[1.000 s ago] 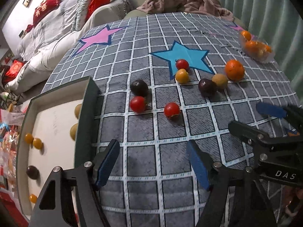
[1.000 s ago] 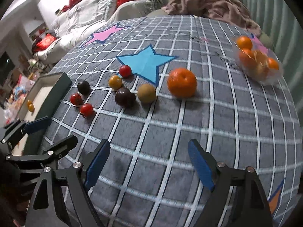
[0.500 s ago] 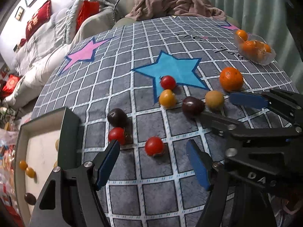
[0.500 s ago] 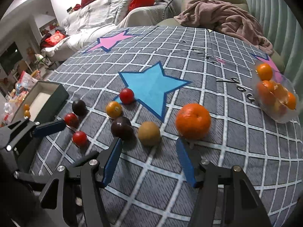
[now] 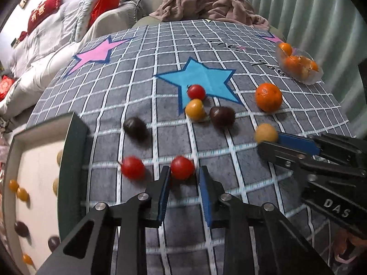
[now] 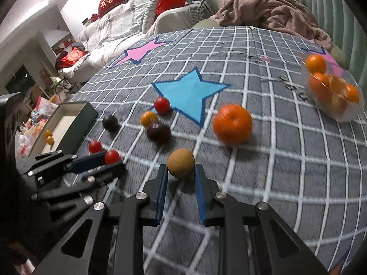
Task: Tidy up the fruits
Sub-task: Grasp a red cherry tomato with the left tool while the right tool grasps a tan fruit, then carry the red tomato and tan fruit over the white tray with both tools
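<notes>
My left gripper (image 5: 183, 171) has its blue pads narrowed around a red cherry tomato (image 5: 182, 167) on the grid cloth; it also shows in the right wrist view (image 6: 112, 157). My right gripper (image 6: 181, 168) has its pads closed in on a tan round fruit (image 6: 180, 163), seen in the left wrist view (image 5: 266, 133) too. Both fruits rest on the cloth. Loose nearby lie a second red tomato (image 5: 133, 167), a dark plum (image 5: 135, 128), another plum (image 5: 222, 117), a yellow fruit (image 5: 195, 109), a red tomato (image 5: 196, 92) and a big orange (image 5: 268, 97).
A dark green box (image 5: 75, 142) with a white floor holds several small fruits at the left table edge. A clear bowl of oranges (image 5: 300, 68) stands at the far right. A sofa and a brown blanket (image 5: 206, 4) lie behind the table.
Both grippers moved forward and down to the fruits. Their jaws went from wide open to narrow, the left around the red tomato, the right around the tan fruit.
</notes>
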Demonstrator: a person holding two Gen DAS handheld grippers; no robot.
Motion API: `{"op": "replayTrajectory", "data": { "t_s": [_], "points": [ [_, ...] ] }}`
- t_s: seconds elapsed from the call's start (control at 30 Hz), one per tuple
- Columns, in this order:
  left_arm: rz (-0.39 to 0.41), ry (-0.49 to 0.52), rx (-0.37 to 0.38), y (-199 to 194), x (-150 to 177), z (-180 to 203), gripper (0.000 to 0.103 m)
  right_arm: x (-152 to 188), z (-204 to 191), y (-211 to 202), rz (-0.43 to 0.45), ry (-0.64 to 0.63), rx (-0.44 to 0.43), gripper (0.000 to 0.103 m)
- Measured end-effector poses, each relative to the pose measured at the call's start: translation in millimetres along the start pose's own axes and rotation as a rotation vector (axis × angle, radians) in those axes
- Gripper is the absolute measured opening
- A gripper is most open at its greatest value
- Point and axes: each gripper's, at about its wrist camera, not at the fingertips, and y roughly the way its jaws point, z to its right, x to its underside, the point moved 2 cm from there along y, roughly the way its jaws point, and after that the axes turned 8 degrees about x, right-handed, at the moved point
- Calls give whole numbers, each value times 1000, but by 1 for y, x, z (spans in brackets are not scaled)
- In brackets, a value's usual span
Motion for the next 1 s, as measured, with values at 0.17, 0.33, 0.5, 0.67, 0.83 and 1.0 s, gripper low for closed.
{"op": "replayTrajectory", "data": {
  "t_s": [0.17,0.33,0.5,0.67,0.83,1.0],
  "points": [
    [0,-19,13,-12,20,0,27,23,4,-17,-7,12,-4,25],
    [3,-24,-15,-21,31,2,27,44,3,-30,-13,23,-10,25],
    [26,-36,-34,-21,15,-2,27,51,8,-39,-6,43,-8,25],
    [-6,3,-74,-2,4,4,28,55,16,-41,-9,75,-14,25],
    [9,-9,-75,4,-6,7,28,57,19,-39,-11,85,-21,26],
    [31,-26,-60,7,-10,5,28,58,21,-41,-7,98,-25,26]
  ]
}}
